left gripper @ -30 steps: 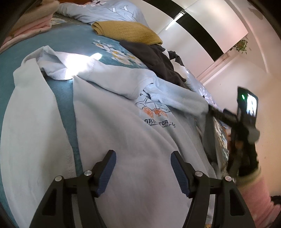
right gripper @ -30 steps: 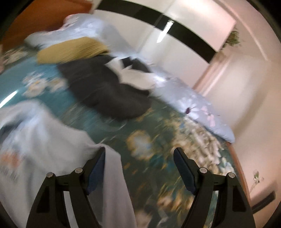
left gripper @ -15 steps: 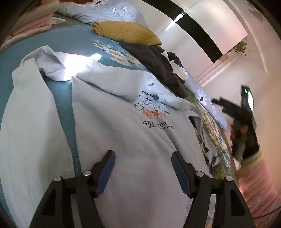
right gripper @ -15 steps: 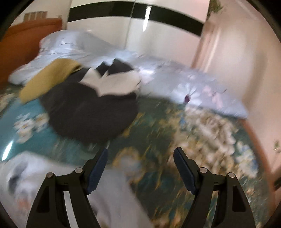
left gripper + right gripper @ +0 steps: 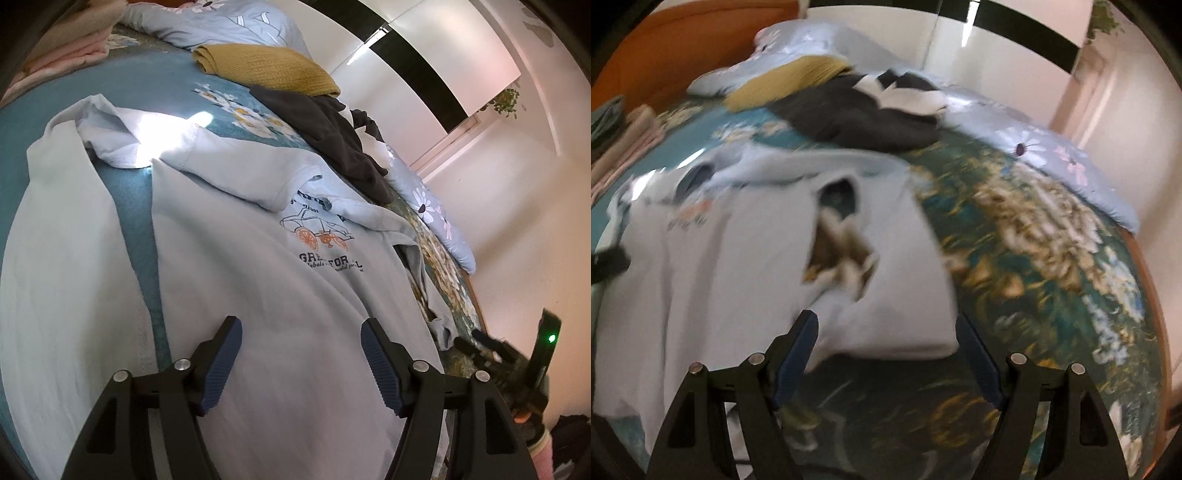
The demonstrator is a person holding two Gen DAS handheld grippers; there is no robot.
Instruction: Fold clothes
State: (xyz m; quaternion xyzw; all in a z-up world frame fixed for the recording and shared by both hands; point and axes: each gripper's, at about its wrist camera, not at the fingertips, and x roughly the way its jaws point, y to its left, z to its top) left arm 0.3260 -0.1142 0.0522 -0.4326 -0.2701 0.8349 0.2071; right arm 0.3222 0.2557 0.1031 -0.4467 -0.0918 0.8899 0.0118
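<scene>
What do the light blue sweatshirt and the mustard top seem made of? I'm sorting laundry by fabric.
The light blue sweatshirt looks like matte cotton jersey or fleece: smooth face, soft folds, printed graphic. The mustard top looks like chunky knit, with visible ribbed texture; the fibre can't be told.

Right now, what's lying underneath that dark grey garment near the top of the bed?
The dark grey garment overlaps one end of the folded mustard knit, and a black-and-white piece lies on top. Elsewhere it rests on the floral bedspread; anything else beneath is covered.

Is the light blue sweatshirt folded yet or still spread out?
Mostly spread: light blue sweatshirt lies flat on the bed, print showing, one sleeve across the chest.
</scene>
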